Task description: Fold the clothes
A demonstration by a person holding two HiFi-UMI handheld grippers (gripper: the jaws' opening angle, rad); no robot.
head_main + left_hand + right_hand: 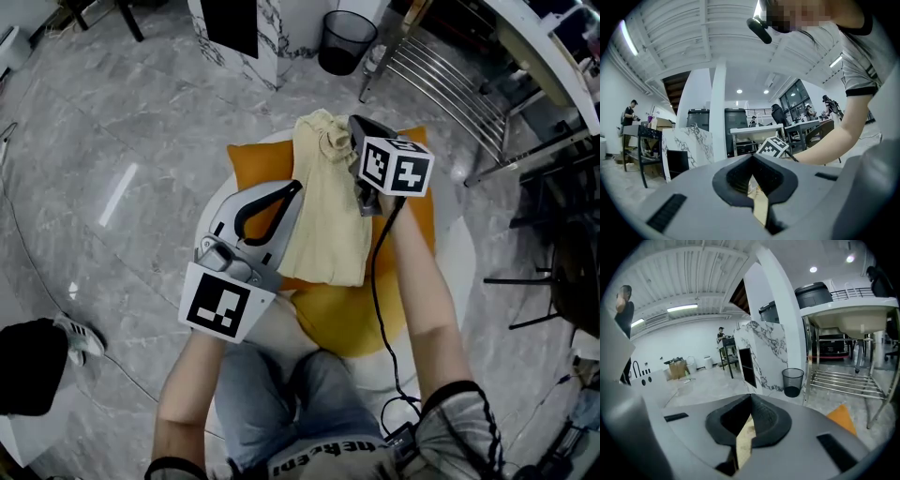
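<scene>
Cloth hangs over the orange mat, pinched by both claws, the left claw at its 9 o'clock edge and the right claw at 1 o'clock, so it looks best to lift evenly and keep the edges lined up.

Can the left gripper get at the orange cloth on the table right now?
Probably not yet: the left gripper is shut on the yellow garment, which hangs over much of the orange cloth. It would have to let go first.
</scene>
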